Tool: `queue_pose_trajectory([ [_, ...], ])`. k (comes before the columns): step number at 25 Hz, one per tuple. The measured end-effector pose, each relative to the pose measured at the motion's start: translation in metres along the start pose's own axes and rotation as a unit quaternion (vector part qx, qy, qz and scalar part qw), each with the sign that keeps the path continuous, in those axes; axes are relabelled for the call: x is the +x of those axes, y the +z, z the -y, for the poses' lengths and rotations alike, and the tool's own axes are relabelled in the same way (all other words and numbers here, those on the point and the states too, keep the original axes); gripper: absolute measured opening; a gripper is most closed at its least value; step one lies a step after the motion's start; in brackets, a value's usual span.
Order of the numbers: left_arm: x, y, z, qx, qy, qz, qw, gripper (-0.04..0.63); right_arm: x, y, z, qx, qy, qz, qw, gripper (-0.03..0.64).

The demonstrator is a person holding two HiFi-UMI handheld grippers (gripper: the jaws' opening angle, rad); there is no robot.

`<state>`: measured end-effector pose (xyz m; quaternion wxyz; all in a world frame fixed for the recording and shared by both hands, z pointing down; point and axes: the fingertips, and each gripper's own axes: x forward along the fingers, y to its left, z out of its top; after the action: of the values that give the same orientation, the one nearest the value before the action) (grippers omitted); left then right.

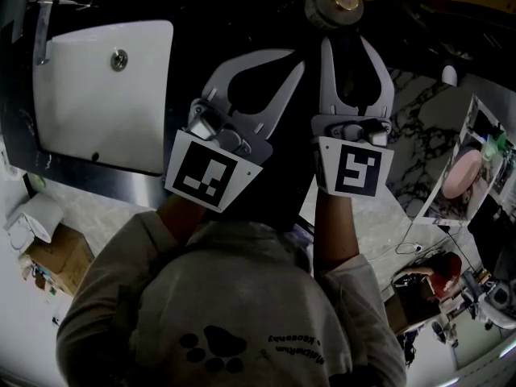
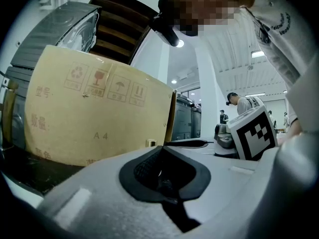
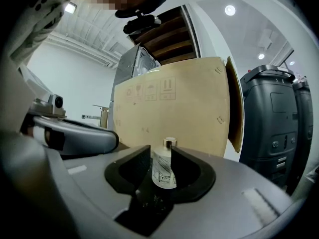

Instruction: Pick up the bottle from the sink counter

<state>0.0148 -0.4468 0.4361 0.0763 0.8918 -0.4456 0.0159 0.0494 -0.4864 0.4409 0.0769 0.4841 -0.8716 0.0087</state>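
Cardboard box (image 2: 99,118): "A 4" print, handling symbols.

Ahead of the right claw (image 1: 348,55), passage is barred by the bottle (image 1: 337,2), then by the cardboard box (image 3: 174,103) behind it.

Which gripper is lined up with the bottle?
The right gripper: the bottle stands framed by its parted fingers, while the left gripper faces a cardboard box.

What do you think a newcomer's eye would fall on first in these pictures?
The small pale bottle with a gold cap stands straight ahead, framed between the open jaws of the right gripper. Next come the white sink at the head view's left and the tan cardboard panel upright behind the bottle.
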Motion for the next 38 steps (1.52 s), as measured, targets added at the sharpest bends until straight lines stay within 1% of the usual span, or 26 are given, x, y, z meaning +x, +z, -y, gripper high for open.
queue_pose_trajectory([
  [3, 0.003, -0.007, -0.004, -0.008, 0.003, -0.004, 1.0, 0.002, 0.006, -0.006, 0.002, 0.007, 0.003, -0.008, 1.0, 0.15],
  [6, 0.006, -0.011, -0.006, -0.015, 0.004, -0.006, 0.9999, 0.002, 0.012, -0.011, 0.007, 0.022, 0.0, -0.016, 1.0, 0.197],
  [9, 0.01, -0.014, -0.008, -0.021, 0.005, -0.008, 0.9997, 0.002, 0.019, -0.012, 0.013, 0.025, -0.006, -0.023, 0.999, 0.239],
  [13, 0.016, -0.017, -0.011, -0.012, 0.002, -0.019, 0.9998, 0.002, 0.03, -0.018, 0.017, 0.035, -0.004, -0.048, 0.998, 0.297],
  [18, 0.02, -0.01, -0.025, -0.019, 0.021, -0.007, 0.9996, 0.002, 0.044, -0.027, 0.014, 0.051, 0.014, -0.083, 0.995, 0.344],
  [21, 0.02, -0.012, -0.031, -0.022, 0.029, -0.008, 0.9993, 0.002, 0.051, -0.036, 0.014, 0.048, 0.024, -0.102, 0.993, 0.354],
  [25, 0.02, -0.013, -0.034, -0.024, 0.031, -0.01, 0.9992, 0.002, 0.061, -0.045, 0.013, 0.05, 0.033, -0.127, 0.99, 0.363],
  [28, 0.02, -0.014, -0.033, -0.026, 0.031, -0.012, 0.9991, 0.002, 0.065, -0.05, 0.015, 0.057, 0.026, -0.142, 0.988, 0.365],
  [33, 0.02, -0.015, -0.035, -0.03, 0.03, -0.015, 0.999, 0.002, 0.071, -0.055, 0.017, 0.051, 0.013, -0.164, 0.985, 0.364],
  [36, 0.02, -0.015, -0.037, -0.035, 0.032, -0.012, 0.9988, 0.002, 0.073, -0.055, 0.021, 0.054, 0.001, -0.166, 0.985, 0.362],
  [38, 0.02, -0.016, -0.038, -0.038, 0.034, -0.012, 0.9986, 0.002, 0.074, -0.055, 0.023, 0.056, -0.005, -0.164, 0.985, 0.347],
])
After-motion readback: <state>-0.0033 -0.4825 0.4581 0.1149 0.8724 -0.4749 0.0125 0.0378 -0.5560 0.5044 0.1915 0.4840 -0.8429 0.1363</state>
